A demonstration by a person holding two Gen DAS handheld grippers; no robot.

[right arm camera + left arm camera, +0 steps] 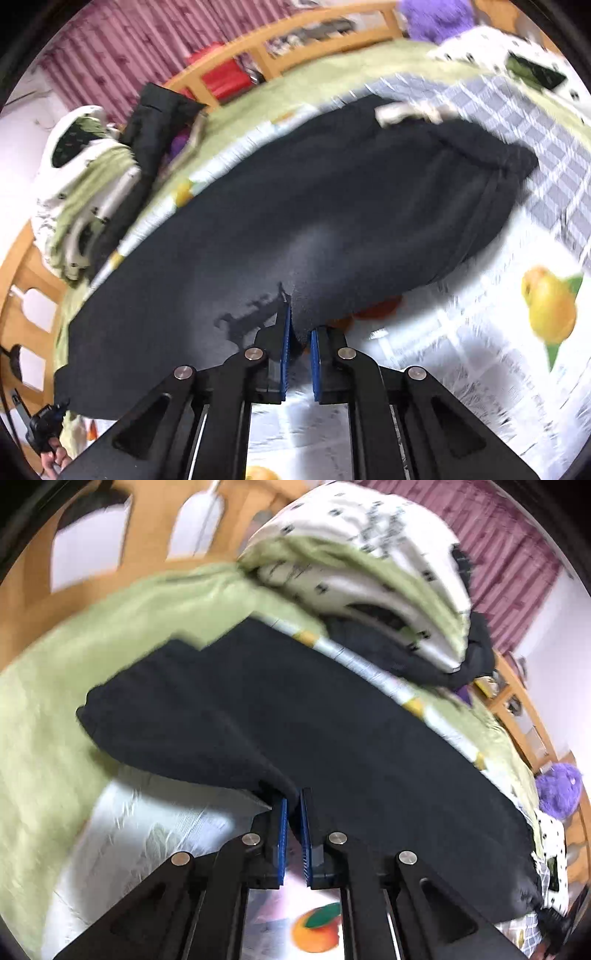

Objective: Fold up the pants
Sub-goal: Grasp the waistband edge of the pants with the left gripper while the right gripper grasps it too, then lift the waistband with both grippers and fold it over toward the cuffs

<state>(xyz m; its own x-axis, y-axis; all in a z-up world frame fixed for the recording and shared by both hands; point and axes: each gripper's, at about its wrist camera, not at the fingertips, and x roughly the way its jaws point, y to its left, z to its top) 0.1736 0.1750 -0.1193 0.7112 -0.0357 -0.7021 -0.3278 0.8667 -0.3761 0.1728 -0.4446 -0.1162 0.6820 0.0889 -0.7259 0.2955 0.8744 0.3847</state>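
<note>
Wooden slatted bed frame (229,79) and pleated mauve curtains (122,40) bound the scene; the bed carries a light green blanket (66,716) and, over it, a white sheet printed with orange and yellow fruit (480,354). Black fleece pants (332,716) lie lengthwise across this sheet, one end folded back on itself at the left of the left wrist view. Left tool (293,805): blue-padded fingers (282,827) nearly closed, clenched on a raised edge of the pants fabric. Right tool (298,325): blue-padded fingers (285,343) likewise pinching a fold of the same dark cloth at its near edge, where the tool's shadow falls on the fabric. In the right wrist view the pants (314,206) end in a bunched, rounded portion at the right, beside a pale cream strip of cloth (410,110) and a grey-and-white checked cloth (535,122). Beyond the far edge of the pants stands a heap of bedding, a white quilt with small dark motifs and green lining (373,572), resting on another black garment (476,653). A purple plush toy (559,786) lies near the bed frame, well apart from the pants. Both views are motion-blurred.
</note>
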